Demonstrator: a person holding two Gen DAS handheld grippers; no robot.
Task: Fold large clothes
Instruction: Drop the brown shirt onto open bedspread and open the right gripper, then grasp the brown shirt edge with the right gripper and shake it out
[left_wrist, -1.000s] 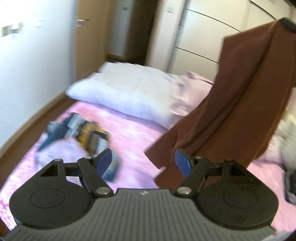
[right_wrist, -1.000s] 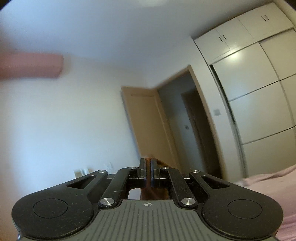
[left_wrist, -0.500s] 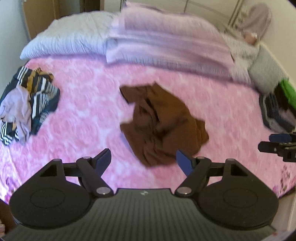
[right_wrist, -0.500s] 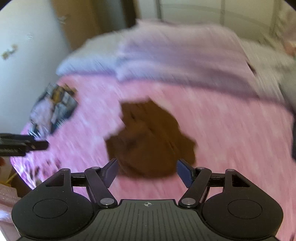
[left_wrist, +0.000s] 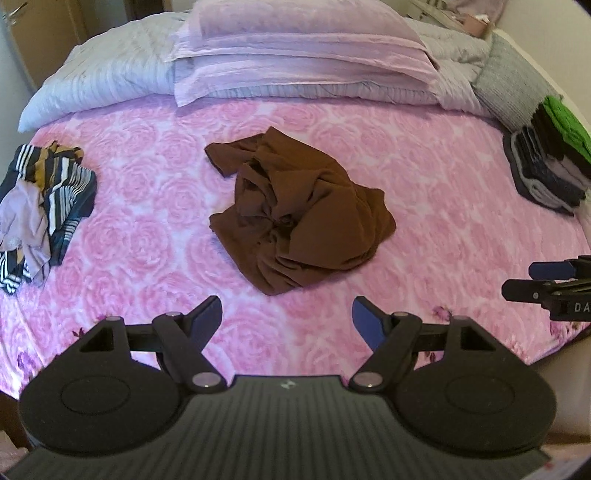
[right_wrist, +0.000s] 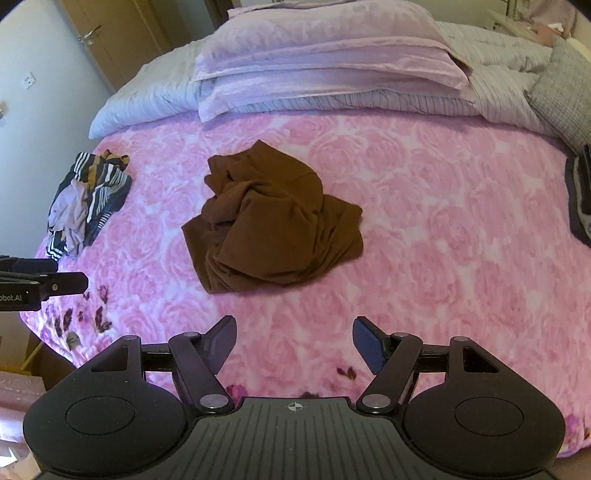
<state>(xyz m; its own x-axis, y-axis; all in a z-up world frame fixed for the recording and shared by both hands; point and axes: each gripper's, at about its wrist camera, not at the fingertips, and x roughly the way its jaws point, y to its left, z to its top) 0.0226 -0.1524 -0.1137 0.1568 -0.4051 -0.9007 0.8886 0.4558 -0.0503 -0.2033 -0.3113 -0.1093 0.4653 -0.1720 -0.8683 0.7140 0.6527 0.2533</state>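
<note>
A brown garment (left_wrist: 303, 214) (right_wrist: 273, 221) lies crumpled in a heap in the middle of the pink rose-patterned bed cover (left_wrist: 424, 184) (right_wrist: 443, 229). My left gripper (left_wrist: 288, 314) hovers open above the near part of the bed, short of the heap, with nothing between its blue pads. My right gripper (right_wrist: 295, 332) is open too and holds nothing, also short of the heap. Each gripper shows in the other's view, the right gripper (left_wrist: 519, 280) at the right edge and the left gripper (right_wrist: 70, 273) at the left edge.
A loose pile of striped and lilac clothes (left_wrist: 44, 199) (right_wrist: 88, 195) lies at the bed's left side. A stack of folded clothes (left_wrist: 546, 166) with a green piece on top sits at the right edge. Folded quilts and pillows (left_wrist: 295, 55) and a grey cushion (left_wrist: 509, 85) line the far side.
A second ago the brown garment hung in the air from the shut right gripper. Now it lies heaped on the bed, the right gripper is open, and both grippers have tipped down towards it.
</note>
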